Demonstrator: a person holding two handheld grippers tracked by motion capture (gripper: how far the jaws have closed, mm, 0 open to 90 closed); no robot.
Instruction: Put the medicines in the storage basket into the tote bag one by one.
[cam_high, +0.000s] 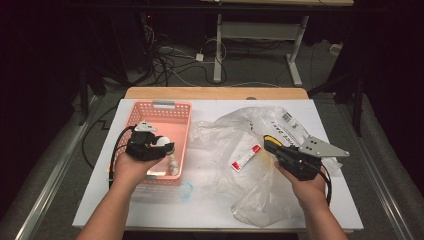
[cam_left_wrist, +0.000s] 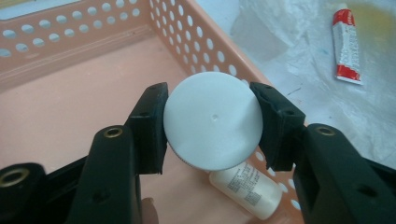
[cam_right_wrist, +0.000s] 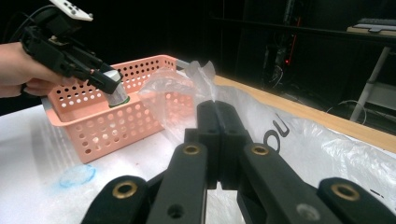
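Nearest the high camera came the person's two forearms, each hand carrying a hand-held gripper. The left hand-held gripper (cam_high: 167, 146) hung over the near right part of the pink basket (cam_high: 150, 107), at the left of the white worktop (cam_high: 210, 210). Its jaws were clamped on the round white cap of a small white bottle (cam_left_wrist: 212, 120), one pad on each side, with the bottle's body hanging below, inside the basket. And there it was again from the right gripper view, the bottle (cam_right_wrist: 116, 95) held upright just above the basket's rim!

Over on the right, the right hand-held gripper (cam_high: 266, 143) had its jaws pressed together, apparently pinching a fold of the clear plastic bag (cam_high: 260, 200) that sprawled across the worktop's middle and right. A red-and-white tube (cam_high: 245, 158) lay on that bag, between the two grippers. A small blue-tinted clear cap (cam_high: 185, 190) sat on the worktop just near of the basket.

The step looked like setting the bottle down in the basket. To do it well, I'd say: keep the bottle upright, lower it clear of the perforated right wall until its base met the floor, and only then part the jaws, or it might tip. The right hand ought to hold the bag steady.
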